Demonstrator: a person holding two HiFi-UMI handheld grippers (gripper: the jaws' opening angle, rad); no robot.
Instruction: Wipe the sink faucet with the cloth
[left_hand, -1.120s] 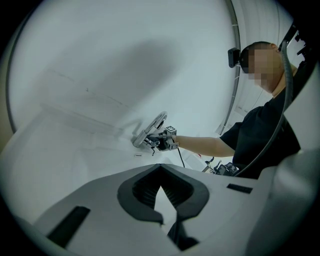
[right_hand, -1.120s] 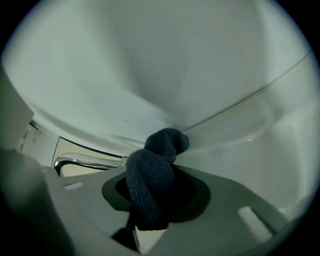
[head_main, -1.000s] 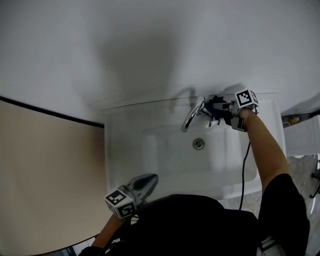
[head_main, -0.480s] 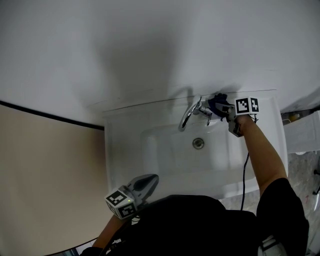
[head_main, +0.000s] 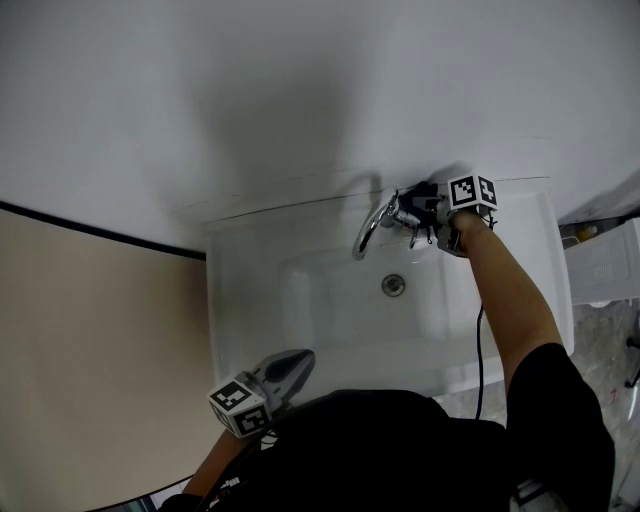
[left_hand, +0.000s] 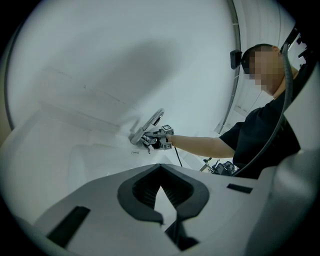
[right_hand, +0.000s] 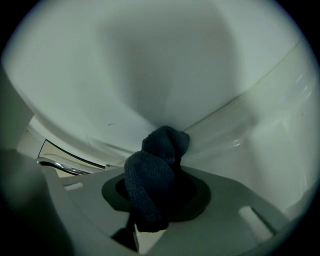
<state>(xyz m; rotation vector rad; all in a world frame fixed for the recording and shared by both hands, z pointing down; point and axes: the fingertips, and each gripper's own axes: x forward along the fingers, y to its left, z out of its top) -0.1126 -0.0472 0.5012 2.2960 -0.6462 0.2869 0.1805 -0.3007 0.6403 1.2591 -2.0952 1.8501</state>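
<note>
**Head view.** A white sink (head_main: 250, 300) is being viewed from above, set against a white wall (head_main: 300, 100), with the drain (head_main: 393, 285) lying in the middle of the basin. The chrome faucet (head_main: 372, 226) is being shown at the rear rim, its spout arching over the basin. The right tool (head_main: 428, 208) is being held at the base end of the faucet, and the dark blue cloth (head_main: 420, 198) is being carried in it, just beside the metal. Whether cloth and faucet are touching cannot be made out. A black cable (head_main: 481, 350) is being trailed below the outstretched arm (head_main: 505, 300). The left tool (head_main: 292, 366) is being held at the near rim of the sink, well apart from the faucet.

**Left gripper view.** The left tool (left_hand: 161, 186) is being kept closed, with nothing between its jaws. The faucet (left_hand: 148, 127) and the right tool (left_hand: 156, 142) are being seen beyond it, across the basin.

**Right gripper view.** The cloth (right_hand: 152, 185) is being gripped between the jaws of the right tool (right_hand: 159, 196), bunched and projecting towards the wall. A part of the faucet (right_hand: 57, 164) is being shown at the left.
</note>
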